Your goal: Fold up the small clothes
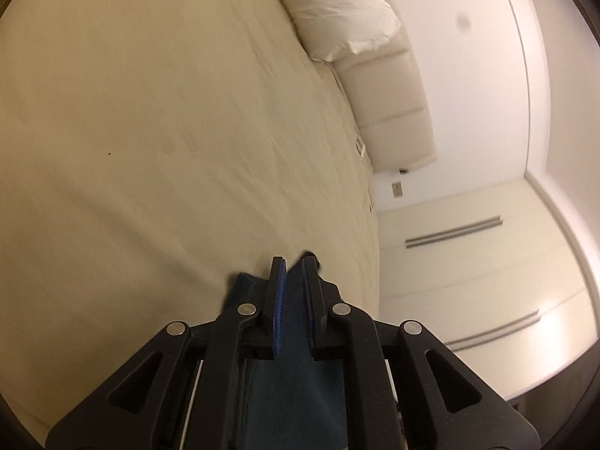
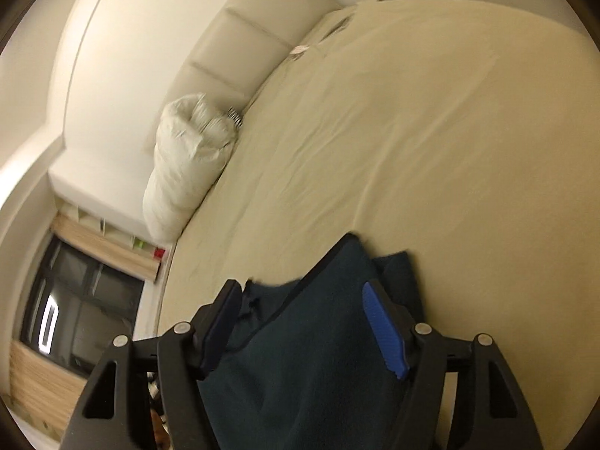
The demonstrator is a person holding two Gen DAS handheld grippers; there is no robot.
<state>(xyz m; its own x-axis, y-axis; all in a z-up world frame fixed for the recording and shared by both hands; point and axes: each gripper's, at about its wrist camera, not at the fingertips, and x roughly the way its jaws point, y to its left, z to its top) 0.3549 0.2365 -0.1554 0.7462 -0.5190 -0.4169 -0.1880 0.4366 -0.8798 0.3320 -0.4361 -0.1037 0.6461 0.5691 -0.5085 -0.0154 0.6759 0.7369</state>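
**Dark teal garment held over a cream bed**

Most of both views is filled by a bed (image 1: pixel 157 120) covered with a cream sheet, lightly creased. Along its far edge a padded white headboard (image 1: pixel 393 112) is seen against a pale wall. A white wardrobe (image 1: pixel 468 262) with long metal handles is seen at the right of the left wrist view, and a dark window (image 2: pixel 78 311) with a raised woven blind at the lower left of the right wrist view. A white pillow (image 1: pixel 337 11) is propped at the headboard end of the bed.

The dark teal garment (image 2: pixel 311 345) is found at the near edge of the bed, directly under both tools. In the right wrist view it is bunched in soft folds, with a seamed edge running diagonally across it.

The right gripper (image 2: pixel 300 300) is seen with its jaws spread wide, the cloth lying between and below the blue pads (image 2: pixel 384 332); whether the cloth is touched cannot be told. The left gripper (image 1: pixel 293 262) is drawn nearly together, with the teal cloth pinched in the narrow gap between its fingers.
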